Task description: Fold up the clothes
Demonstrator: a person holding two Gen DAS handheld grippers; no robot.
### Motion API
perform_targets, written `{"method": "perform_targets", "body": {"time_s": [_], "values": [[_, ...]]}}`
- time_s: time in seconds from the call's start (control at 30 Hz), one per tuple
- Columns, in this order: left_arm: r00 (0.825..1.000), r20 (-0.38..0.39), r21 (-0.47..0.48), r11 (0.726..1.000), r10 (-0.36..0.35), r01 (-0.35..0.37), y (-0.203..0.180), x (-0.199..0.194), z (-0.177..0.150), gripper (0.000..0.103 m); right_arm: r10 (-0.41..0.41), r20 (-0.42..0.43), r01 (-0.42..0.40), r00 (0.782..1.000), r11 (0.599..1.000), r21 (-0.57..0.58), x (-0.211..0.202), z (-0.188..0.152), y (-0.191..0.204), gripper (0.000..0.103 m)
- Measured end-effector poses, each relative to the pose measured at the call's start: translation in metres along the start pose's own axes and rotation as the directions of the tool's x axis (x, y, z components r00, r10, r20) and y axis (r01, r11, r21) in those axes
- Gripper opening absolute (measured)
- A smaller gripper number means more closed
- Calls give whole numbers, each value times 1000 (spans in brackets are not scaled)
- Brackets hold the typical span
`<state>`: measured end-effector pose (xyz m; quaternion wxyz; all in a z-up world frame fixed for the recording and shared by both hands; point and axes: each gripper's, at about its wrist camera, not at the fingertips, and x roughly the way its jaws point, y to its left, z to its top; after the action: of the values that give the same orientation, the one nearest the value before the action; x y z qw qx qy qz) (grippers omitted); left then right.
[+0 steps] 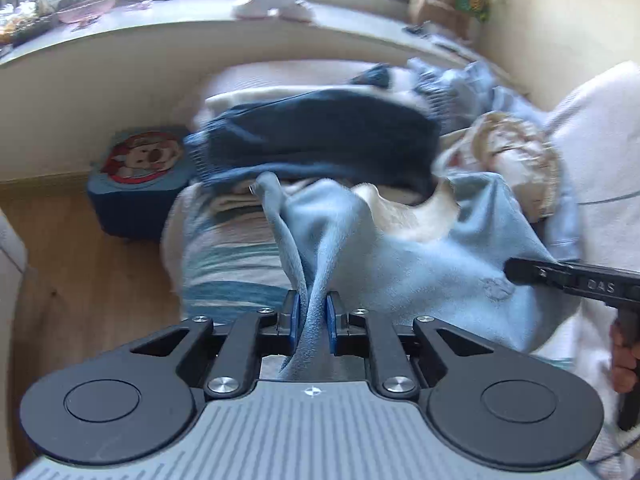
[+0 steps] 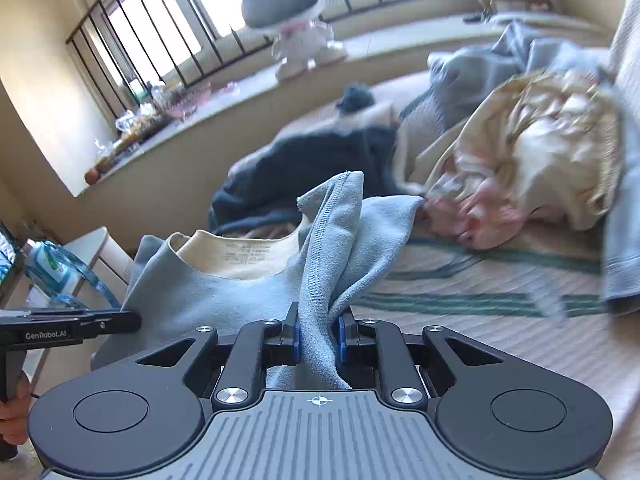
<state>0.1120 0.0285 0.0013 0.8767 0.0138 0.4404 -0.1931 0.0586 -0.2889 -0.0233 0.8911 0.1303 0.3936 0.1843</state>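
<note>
Clothes are mostly not folded yet, as far as I can judge: only one garment, a light blue sweatshirt, is in work, and it is only picked up, with no fold made.

The left gripper is clenched on a bunch of the light blue cloth, which stands up between its blue pads. The right gripper is clenched in the same way on another bunch with a stitched hem. In the left wrist view the right gripper enters from the right side, and part of a hand holds its handle. In the right wrist view the left gripper comes in from the left. So the two grippers hold the garment at two points apart, and both point downward at a slope.

Just ahead of the right gripper the cream neck lining of the sweatshirt lies open. Further ahead, on the striped bed cover, a dark blue garment lies in a heap. To the right of it is a crumpled cream and pink garment, and behind that some grey-blue cloth. These remain to be folded, I think.
</note>
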Motion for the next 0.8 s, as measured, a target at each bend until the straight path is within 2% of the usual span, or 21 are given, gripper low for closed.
{"method": "perform_targets", "body": {"time_s": [0.07, 0.13, 0.17, 0.23, 0.27, 0.33, 0.37, 0.4, 0.47, 0.53, 0.7, 0.8], "values": [[998, -41, -8, 999, 45, -46, 12, 23, -2, 15, -34, -24, 34, 999, 999, -1, 26, -4, -1, 17], [993, -86, -21, 996, 83, -85, 25, 44, -6, 18, -106, -90, 108, 990, 994, 10, 52, -11, -6, 17], [990, -117, -43, 996, 78, -83, 33, 51, -12, 19, -117, -121, 122, 986, 992, 33, 59, -14, -11, 18], [988, -144, -67, 995, 63, -73, 45, 54, -23, 24, -115, -152, 128, 982, 989, 77, 64, -18, -22, 27], [987, -148, -77, 995, 58, -70, 50, 53, -28, 31, -125, -152, 137, 980, 988, 75, 61, -17, -25, 32], [989, -137, -107, 992, 47, -62, 61, 47, -32, 42, -161, -153, 171, 975, 984, 58, 54, -15, -29, 55], [991, -129, -124, 991, 30, -46, 65, 44, -32, 44, -176, -153, 185, 972, 981, 50, 49, -13, -30, 58], [993, -120, -142, 990, 11, -28, 69, 42, -31, 50, -169, -149, 179, 974, 982, 53, 46, -11, -32, 58], [994, -103, -171, 985, -30, 12, 70, 38, -27, 70, -140, -140, 150, 980, 986, 69, 41, -8, -36, 58], [993, -109, -160, 987, -41, 24, 64, 42, -22, 79, -114, -140, 126, 984, 989, 78, 41, -5, -37, 61], [987, -144, -163, 985, -76, 52, 47, 61, -18, 82, -125, -179, 138, 976, 988, 66, 58, -5, -30, 62], [983, -172, -141, 989, -58, 34, 35, 73, -19, 82, -131, -223, 153, 966, 985, 81, 70, -10, -31, 62]]}}
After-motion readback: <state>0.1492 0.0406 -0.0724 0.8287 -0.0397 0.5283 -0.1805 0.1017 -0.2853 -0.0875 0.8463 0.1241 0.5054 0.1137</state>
